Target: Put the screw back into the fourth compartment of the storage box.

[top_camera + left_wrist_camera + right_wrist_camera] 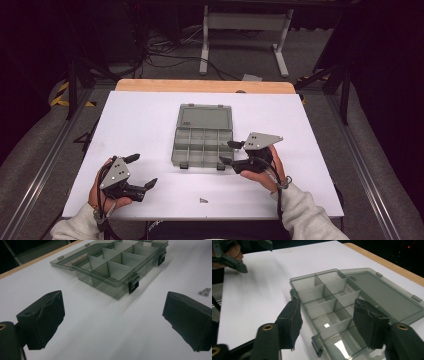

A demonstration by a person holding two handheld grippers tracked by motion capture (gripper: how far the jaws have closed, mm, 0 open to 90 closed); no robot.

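- The grey see-through organizer box (202,140) lies open near the middle of the white table (140,125), its lid (205,117) folded flat on the far side and its tray of compartments toward the person.
- The right gripper (231,152) sits at the tray's near right corner, its jaws spread apart with nothing between them. In the right gripper view one jaw is over the tray's compartments and the other hangs just outside the latch wall (whether either pad touches the plastic cannot be told).
- The left gripper (141,171) rests well apart from the box, toward the near left of the table, jaws wide apart and empty. In the left gripper view the box (117,267) lies ahead, beyond the gap between the jaws, one black latch (133,284) on its front wall facing the camera.
- The compartments (329,307) that can be seen look empty: clear floors and upright dividers, with a glint of light on the bottom of the nearest ones.
- Two small screws (204,291) lie side by side on the bare table, just beyond the left gripper's right-hand jaw, apart from the box. In the high view they show as a small speck (203,200) near the front edge, between the two hands.
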